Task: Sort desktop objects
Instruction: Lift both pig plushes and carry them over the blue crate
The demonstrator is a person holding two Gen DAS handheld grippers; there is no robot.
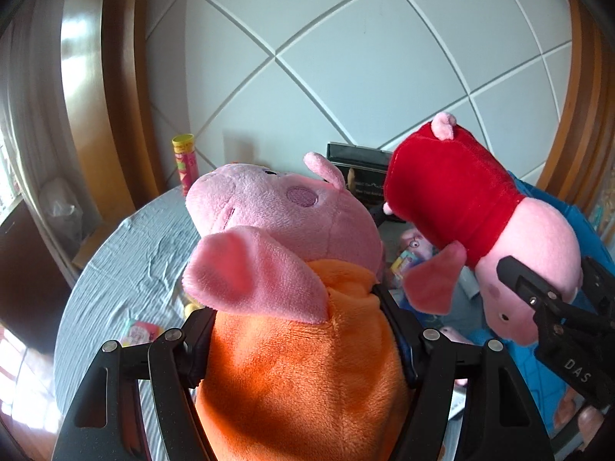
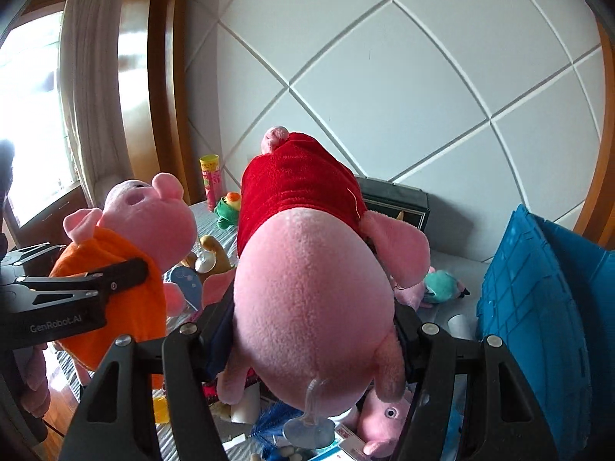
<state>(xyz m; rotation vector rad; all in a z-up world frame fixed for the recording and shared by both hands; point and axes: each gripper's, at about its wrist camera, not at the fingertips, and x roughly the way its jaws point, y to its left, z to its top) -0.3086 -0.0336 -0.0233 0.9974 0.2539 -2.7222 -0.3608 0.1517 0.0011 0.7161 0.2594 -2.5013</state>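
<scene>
My left gripper point(image 1: 300, 330) is shut on a pink pig plush in an orange dress point(image 1: 300, 365) and holds it above the table; it also shows at the left of the right wrist view point(image 2: 127, 253). My right gripper point(image 2: 311, 330) is shut on a pink pig plush in a red dress point(image 2: 307, 299), held upside down with its head point(image 2: 311, 345) between the fingers. The red-dress pig also shows at the right of the left wrist view point(image 1: 461, 199), beside the orange one. Both plushes are raised clear of the table.
A blue crate point(image 2: 538, 307) stands at the right. A black box point(image 2: 399, 199) leans at the wall. A yellow-pink tube point(image 2: 210, 180), a green plush point(image 2: 226, 211), small pig plushes point(image 2: 380, 422), a teal plush point(image 2: 442, 286) and packets litter the grey-clothed table point(image 1: 127, 253).
</scene>
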